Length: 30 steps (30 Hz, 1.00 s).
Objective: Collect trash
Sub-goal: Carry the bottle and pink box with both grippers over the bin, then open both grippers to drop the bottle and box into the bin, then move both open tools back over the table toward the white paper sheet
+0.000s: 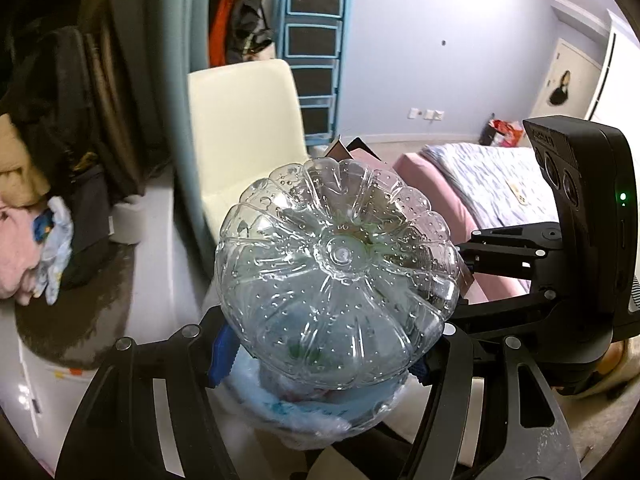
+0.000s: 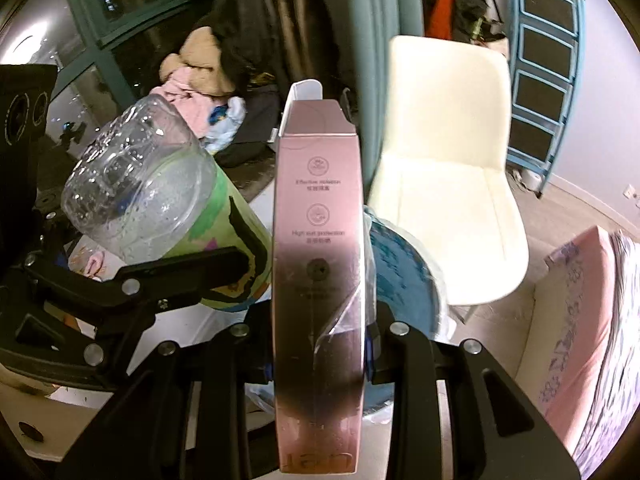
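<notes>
Plastic bottle (image 1: 336, 264) first: clear, ribbed like a pumpkin at its base and beaded with droplets, it sits clamped between the left gripper's (image 1: 320, 360) blue-padded fingers (image 1: 222, 354), base pointing away from the camera; from the right wrist view its green printed label shows, too blurred to read. Over on the right gripper (image 2: 320, 364), the fingers squeeze a slim pink metallic carton (image 2: 318, 272), glossy, with loose clear film peeling off one edge. Its print reads "Effective isolation" and "High sun protection" under small round icons, with Chinese characters I can't make out. Just below both, a bin lined with crinkly blue plastic (image 2: 404, 276). Beyond, a smooth cream chair (image 2: 448, 184), then a pink-sided mattress (image 1: 472, 188) under floral sheets, and a blue stepladder (image 1: 316, 52) against the lilac wall.
</notes>
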### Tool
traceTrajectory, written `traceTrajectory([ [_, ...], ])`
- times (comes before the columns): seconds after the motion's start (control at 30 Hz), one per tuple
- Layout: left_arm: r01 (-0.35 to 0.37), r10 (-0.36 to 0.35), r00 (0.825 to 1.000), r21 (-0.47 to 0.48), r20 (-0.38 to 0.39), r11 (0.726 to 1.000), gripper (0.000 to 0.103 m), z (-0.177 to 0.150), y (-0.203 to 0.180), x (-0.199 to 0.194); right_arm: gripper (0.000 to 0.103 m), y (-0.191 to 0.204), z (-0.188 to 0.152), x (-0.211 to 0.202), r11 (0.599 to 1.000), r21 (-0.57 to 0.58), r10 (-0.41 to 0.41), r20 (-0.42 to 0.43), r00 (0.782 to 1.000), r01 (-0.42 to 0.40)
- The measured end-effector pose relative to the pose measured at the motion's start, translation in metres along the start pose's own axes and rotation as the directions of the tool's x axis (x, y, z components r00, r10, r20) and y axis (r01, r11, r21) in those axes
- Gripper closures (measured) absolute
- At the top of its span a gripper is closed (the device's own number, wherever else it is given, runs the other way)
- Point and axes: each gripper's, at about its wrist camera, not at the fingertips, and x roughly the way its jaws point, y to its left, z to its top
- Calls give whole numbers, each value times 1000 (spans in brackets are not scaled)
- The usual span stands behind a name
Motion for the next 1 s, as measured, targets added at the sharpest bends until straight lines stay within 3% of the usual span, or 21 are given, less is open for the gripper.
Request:
traceTrajectory([
  [0.13,10,-9,1000,11,-27,1000,39,-2,-7,10,72,-13,-2,8,1000,29,-1,-47,999,3],
  [0.2,0,2,999,27,-47,1000,34,-3,-11,15,68,-15,-2,14,998,39,-36,-72,997,38],
  [0.27,-9,10,998,26,-55,1000,23,-4,-12,16,50,-19,2,18,996,57,-63,-77,995,68],
  [0.3,-16,17,998,15,-53,1000,20,-5,-10,16,49,-21,2,18,995,71,-65,-73,995,70],
  [0.6,-43,41,998,-59,-38,997,16,-8,7,-2,49,-19,4,16,995,84,-42,-37,998,45],
  [1.0,-148,146,989,-137,-25,979,16,-39,41,-46,49,40,17,22,998,-44,46,-32,998,-47],
])
